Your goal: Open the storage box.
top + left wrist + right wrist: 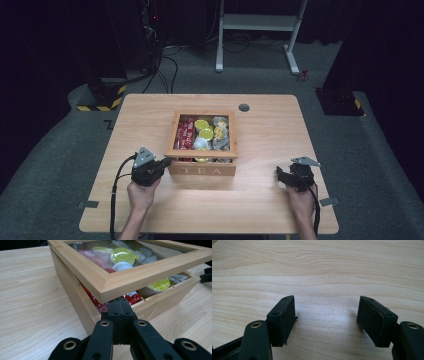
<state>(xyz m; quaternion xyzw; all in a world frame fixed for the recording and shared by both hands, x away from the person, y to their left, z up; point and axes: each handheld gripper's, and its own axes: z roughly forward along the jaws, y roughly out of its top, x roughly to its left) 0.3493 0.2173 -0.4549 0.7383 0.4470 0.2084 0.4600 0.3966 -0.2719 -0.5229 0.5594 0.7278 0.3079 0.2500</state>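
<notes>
**Lid of the tea box just lifting at its front corner**

The tea box [202,142] sits at the middle of the worktop [270,125], its front face lettered TEA and turned toward the person. The left gripper [165,162] is at the box's front left corner. In the left gripper view its jaws are pressed together, with their tips tucked under the corner of the lid [140,271], touching the underside. Whether they pinch anything is hidden, but they look empty and seem to work as a wedge. The lid stands a little off the base at that corner, and the gap shows a red packet [100,303] and a yellow-topped pod [160,285] inside.

The right gripper [283,176] rests well to the right of the box, low over bare wood, with its jaws wide apart and nothing between them.

By my reading the opening has only begun: the lid is cracked but far from swung back, and nothing has been taken out.

The box is pale, square-cut wood with mitred corners, and its lid is a frame around a clear pane. Thin wooden dividers split the inside. The contents are glossy: red sachets [186,134], round yellow foil lids [205,129] and crinkled grey wrappers [221,137]. The worktop is smooth, light-grained laminate with a round cable port [244,107].
</notes>
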